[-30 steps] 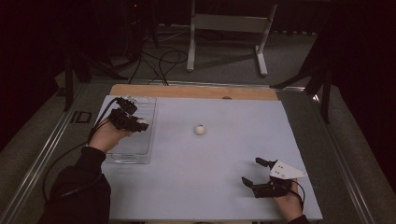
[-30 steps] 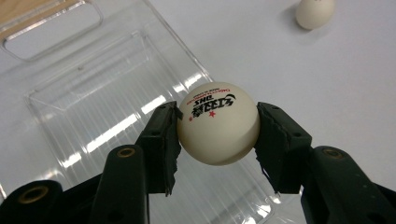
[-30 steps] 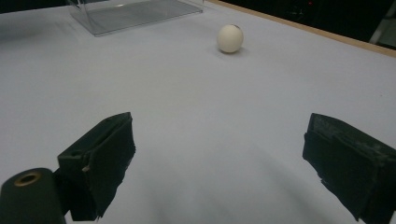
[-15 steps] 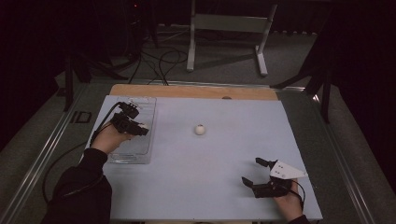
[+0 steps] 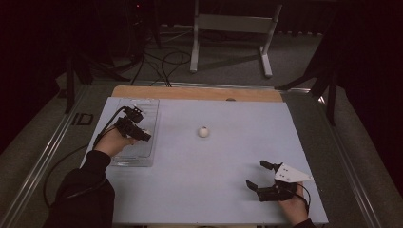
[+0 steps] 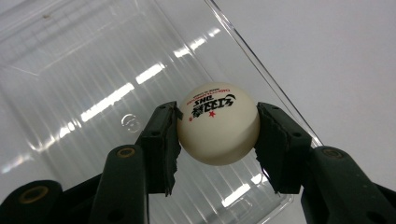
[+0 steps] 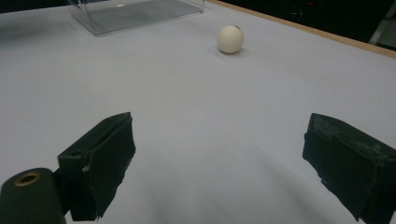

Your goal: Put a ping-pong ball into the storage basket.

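My left gripper (image 5: 142,134) (image 6: 217,140) is shut on a white ping-pong ball (image 6: 218,123) with black and red print, held over the clear plastic tray (image 5: 142,109) (image 6: 84,74) at the table's left. A second white ball (image 5: 203,132) (image 7: 230,38) lies alone on the light blue table top near the middle. At the front right, my right gripper (image 5: 259,175) (image 7: 219,158) rests low on the table, open, with nothing between its jaws; it points toward the loose ball, well short of it.
The table (image 5: 228,190) has a wooden strip (image 5: 190,92) along its far edge. A cable (image 5: 62,161) trails off the left side from the left gripper. Beyond the table stand a metal frame (image 5: 228,38) and floor cables (image 5: 161,61).
My left gripper has moved down and slightly right over the tray with the ball in it. The right gripper and the loose ball have stayed put.
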The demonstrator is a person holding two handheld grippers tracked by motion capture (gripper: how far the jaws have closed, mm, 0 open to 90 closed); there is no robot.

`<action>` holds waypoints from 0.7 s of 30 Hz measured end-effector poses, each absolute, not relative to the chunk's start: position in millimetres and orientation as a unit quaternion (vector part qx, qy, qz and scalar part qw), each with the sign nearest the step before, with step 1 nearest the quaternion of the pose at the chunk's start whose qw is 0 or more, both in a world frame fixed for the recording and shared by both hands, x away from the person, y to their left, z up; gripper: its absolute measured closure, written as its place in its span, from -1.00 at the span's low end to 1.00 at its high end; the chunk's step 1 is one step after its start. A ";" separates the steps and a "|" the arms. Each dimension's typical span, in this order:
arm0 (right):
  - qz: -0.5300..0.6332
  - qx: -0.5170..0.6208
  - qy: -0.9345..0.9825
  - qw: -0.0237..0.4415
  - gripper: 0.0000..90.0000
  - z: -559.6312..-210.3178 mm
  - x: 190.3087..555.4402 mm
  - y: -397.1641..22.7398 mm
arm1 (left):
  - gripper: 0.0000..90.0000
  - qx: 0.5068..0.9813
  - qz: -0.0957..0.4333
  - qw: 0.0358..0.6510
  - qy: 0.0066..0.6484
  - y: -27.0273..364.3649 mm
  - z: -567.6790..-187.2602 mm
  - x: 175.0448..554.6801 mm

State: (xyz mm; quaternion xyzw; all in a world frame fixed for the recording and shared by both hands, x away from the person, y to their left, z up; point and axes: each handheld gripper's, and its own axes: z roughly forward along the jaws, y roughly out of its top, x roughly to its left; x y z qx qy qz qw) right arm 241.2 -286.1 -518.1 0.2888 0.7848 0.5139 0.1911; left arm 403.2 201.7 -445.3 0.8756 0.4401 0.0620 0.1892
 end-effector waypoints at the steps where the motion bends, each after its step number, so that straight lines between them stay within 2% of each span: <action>1: 0.514 0.290 0.785 0.190 -0.80 -518.2 241.2 -286.3 | 0.16 0.876 0.059 0.187 0.440 201.0 -446.3 403.1; 12: 0.514 0.291 0.785 0.190 -0.80 -518.5 241.6 -286.5 | 0.16 0.883 0.054 0.161 0.438 197.4 -452.1 405.1; 18: 0.512 0.292 0.785 0.192 -0.80 -518.4 241.5 -286.4 | 0.14 0.876 0.049 0.167 0.449 198.3 -451.7 406.6; 21: 0.512 0.292 0.784 0.192 -0.80 -518.2 241.5 -286.8 | 0.03 0.876 0.057 0.167 0.448 198.7 -449.7 406.3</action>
